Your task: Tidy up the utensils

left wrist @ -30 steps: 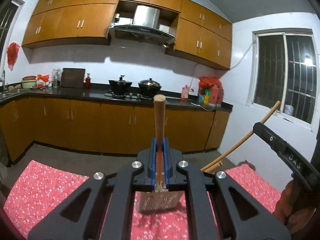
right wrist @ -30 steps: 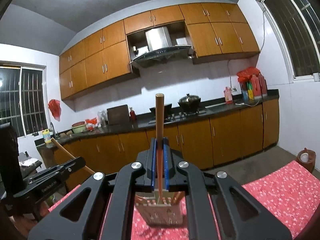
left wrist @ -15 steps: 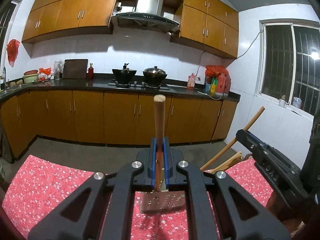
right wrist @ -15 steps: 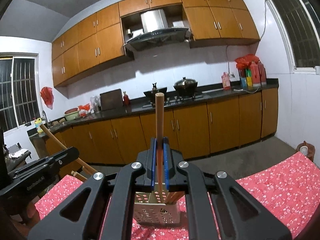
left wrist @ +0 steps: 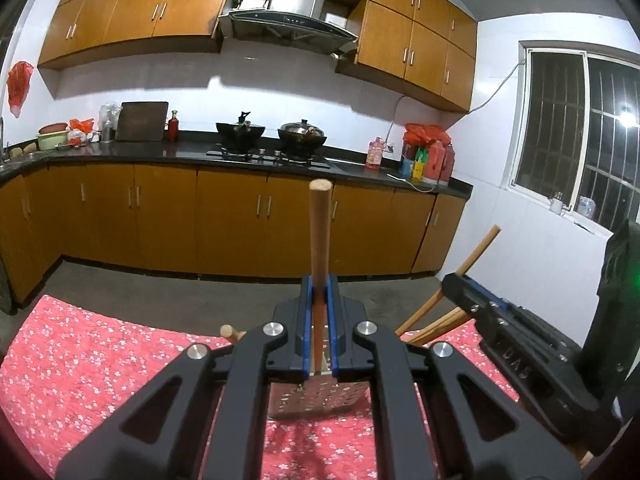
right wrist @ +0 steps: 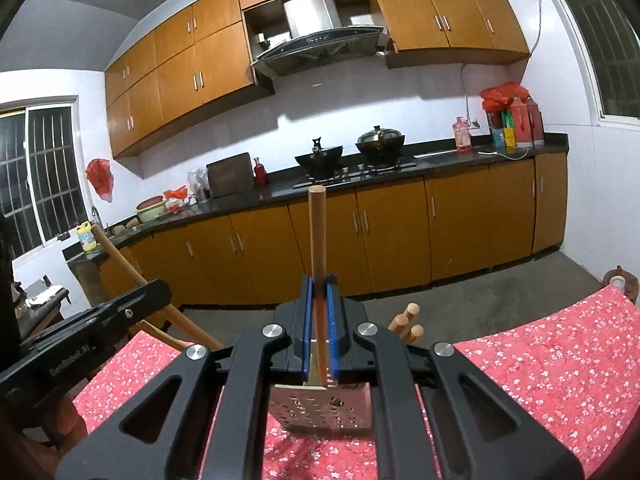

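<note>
My left gripper (left wrist: 319, 280) is shut on an upright wooden utensil handle (left wrist: 319, 232), above a perforated metal utensil holder (left wrist: 316, 398) on the red floral tablecloth (left wrist: 100, 360). My right gripper (right wrist: 319, 280) is shut on another wooden handle (right wrist: 317, 232) over the same holder (right wrist: 320, 410). Each gripper shows in the other's view: the right one (left wrist: 520, 344) with its slanted stick (left wrist: 472, 264), the left one (right wrist: 92, 336) with its stick (right wrist: 136, 276). Several other wooden handles (right wrist: 406, 322) stand in the holder.
The tablecloth (right wrist: 540, 360) covers the table below. Beyond lie the bare floor, brown kitchen cabinets (left wrist: 168, 216), a black counter with two woks (left wrist: 272, 136) and bottles (left wrist: 428, 156). A small jar (right wrist: 618, 280) sits off the table's right end.
Both grippers have tilted down and lowered toward the holder, which now sits closer under the jaws. The sticks stay clamped.
</note>
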`<state>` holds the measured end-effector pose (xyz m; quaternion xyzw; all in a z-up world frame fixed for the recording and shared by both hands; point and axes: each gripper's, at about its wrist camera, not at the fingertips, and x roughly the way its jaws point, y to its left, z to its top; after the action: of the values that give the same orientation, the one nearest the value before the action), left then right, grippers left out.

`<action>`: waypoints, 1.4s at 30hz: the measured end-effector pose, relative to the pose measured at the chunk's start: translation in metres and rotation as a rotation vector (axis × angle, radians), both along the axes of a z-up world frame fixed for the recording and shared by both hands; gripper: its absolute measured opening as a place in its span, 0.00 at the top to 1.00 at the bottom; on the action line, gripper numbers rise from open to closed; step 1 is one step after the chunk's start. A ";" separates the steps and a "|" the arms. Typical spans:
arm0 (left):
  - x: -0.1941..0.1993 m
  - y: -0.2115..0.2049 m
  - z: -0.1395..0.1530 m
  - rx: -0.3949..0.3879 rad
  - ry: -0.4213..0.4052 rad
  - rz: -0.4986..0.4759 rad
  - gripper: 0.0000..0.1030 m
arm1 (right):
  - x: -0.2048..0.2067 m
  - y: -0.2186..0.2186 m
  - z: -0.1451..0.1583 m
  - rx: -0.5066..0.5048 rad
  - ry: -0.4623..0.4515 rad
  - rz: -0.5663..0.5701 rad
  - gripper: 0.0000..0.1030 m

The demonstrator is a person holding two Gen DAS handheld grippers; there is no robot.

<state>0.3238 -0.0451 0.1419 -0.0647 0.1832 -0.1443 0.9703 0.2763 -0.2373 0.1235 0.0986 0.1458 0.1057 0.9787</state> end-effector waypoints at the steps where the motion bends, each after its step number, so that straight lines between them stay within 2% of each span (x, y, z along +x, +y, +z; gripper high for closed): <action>1: 0.000 -0.001 0.000 0.001 -0.002 0.001 0.92 | 0.000 0.001 -0.001 0.000 0.005 -0.003 0.92; 5: 0.000 -0.001 0.000 -0.009 -0.006 0.006 0.92 | 0.002 -0.001 -0.001 0.014 0.019 -0.002 0.92; 7: 0.001 0.000 0.002 -0.012 -0.011 0.018 0.91 | 0.001 -0.002 0.001 0.014 0.018 -0.001 0.88; 8: 0.002 0.001 0.004 -0.018 -0.013 0.024 0.89 | -0.001 -0.004 0.002 0.018 0.014 -0.002 0.76; 9: 0.003 0.003 0.006 -0.032 -0.011 0.019 0.81 | -0.005 -0.006 0.004 0.026 0.001 -0.006 0.62; 10: 0.003 0.005 0.008 -0.042 -0.012 0.019 0.74 | -0.007 -0.008 0.006 0.031 -0.011 -0.007 0.59; 22: -0.013 0.018 0.023 -0.067 -0.049 0.030 0.73 | -0.031 -0.015 0.020 0.023 -0.072 0.002 0.55; 25: -0.024 0.025 0.027 -0.061 -0.059 0.039 0.68 | -0.045 -0.019 0.023 0.010 -0.091 -0.003 0.49; 29: -0.048 0.040 0.023 -0.039 -0.057 0.051 0.63 | -0.069 -0.026 0.023 0.002 -0.112 -0.012 0.35; 35: -0.100 0.066 0.006 -0.007 -0.061 0.076 0.39 | -0.109 -0.028 0.013 -0.039 -0.134 -0.032 0.08; 36: -0.108 0.068 0.003 0.002 -0.064 0.081 0.32 | -0.117 -0.026 0.010 -0.050 -0.139 -0.038 0.05; 37: -0.116 0.070 0.000 0.011 -0.066 0.088 0.23 | -0.124 -0.025 0.007 -0.059 -0.141 -0.045 0.03; 40: -0.143 0.075 -0.014 0.036 -0.075 0.115 0.08 | -0.143 -0.021 -0.002 -0.089 -0.142 -0.060 0.02; 42: -0.162 0.078 -0.022 0.054 -0.082 0.140 0.04 | -0.154 -0.018 -0.008 -0.108 -0.140 -0.074 0.02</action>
<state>0.1622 0.0329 0.1197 -0.0451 0.1420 -0.0734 0.9861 0.1226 -0.2552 0.1155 0.0436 0.0789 0.0680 0.9936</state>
